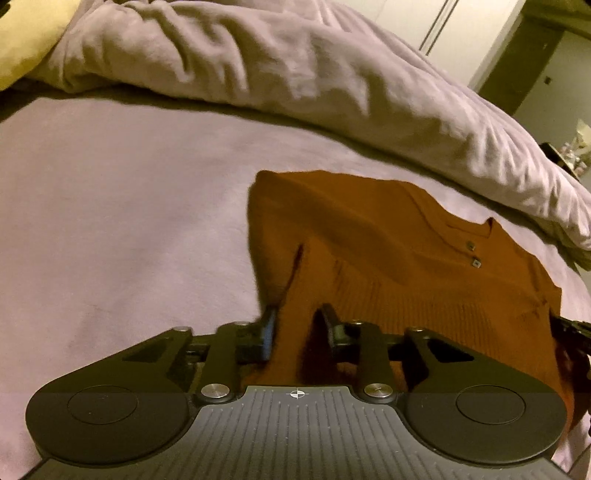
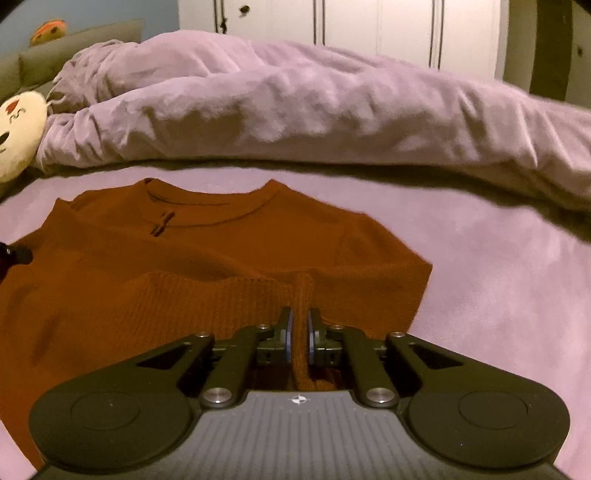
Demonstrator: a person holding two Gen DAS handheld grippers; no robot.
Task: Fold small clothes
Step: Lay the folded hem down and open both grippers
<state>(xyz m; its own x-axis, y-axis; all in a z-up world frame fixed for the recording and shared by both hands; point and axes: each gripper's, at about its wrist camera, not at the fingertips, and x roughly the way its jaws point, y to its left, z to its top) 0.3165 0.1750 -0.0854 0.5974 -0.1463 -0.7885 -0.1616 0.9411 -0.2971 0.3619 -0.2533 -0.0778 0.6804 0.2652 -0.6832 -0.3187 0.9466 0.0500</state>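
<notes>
A small rust-orange knit sweater (image 1: 388,251) lies on a lilac bed sheet (image 1: 122,221), collar and two buttons toward the far side. My left gripper (image 1: 297,321) holds the sweater's ribbed hem, with cloth bunched between its fingers. In the right wrist view the same sweater (image 2: 207,251) spreads to the left. My right gripper (image 2: 300,321) is shut on a pinched ridge of the ribbed hem. The other gripper's tip shows at the left edge (image 2: 14,254).
A crumpled lilac duvet (image 2: 314,110) runs across the far side of the bed. A round cream plush cushion (image 2: 18,136) sits at the far left. White wardrobe doors (image 2: 369,26) stand behind the bed.
</notes>
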